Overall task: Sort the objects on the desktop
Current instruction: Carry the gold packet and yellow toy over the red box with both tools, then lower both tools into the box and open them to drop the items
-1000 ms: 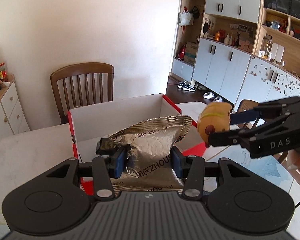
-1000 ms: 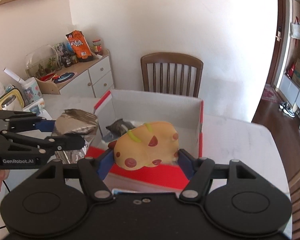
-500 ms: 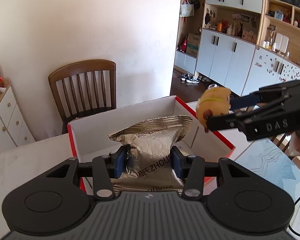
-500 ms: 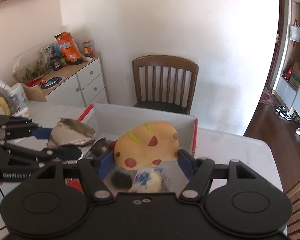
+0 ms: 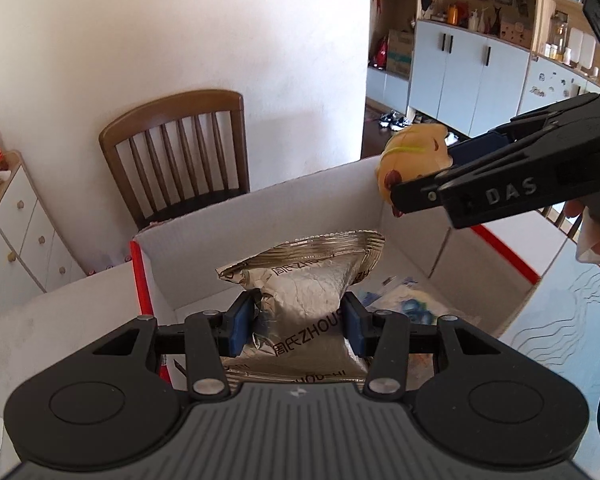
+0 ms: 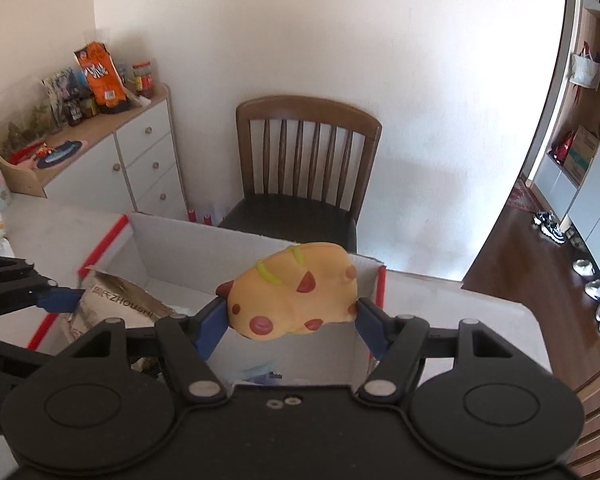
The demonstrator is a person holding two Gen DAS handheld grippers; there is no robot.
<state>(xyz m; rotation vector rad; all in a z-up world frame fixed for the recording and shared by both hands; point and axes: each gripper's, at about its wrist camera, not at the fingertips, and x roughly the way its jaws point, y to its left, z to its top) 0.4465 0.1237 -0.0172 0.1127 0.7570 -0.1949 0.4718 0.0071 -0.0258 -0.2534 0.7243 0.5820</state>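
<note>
Left gripper [image 5: 298, 322] clamps crinkled silver foil snack pouch [image 5: 306, 280], frame centre, over open white cardboard box [image 5: 260, 216]. Right gripper [image 6: 290, 320] grips yellow red-spotted squeeze toy [image 6: 294, 290], centre frame, above box far wall. Blue-white packet [image 5: 404, 304] lies on box floor, lower right. Risks: toy released too near rim bounces out onto table [image 6: 440, 296]; grippers near each other could collide; pouch may catch on wall.
</note>
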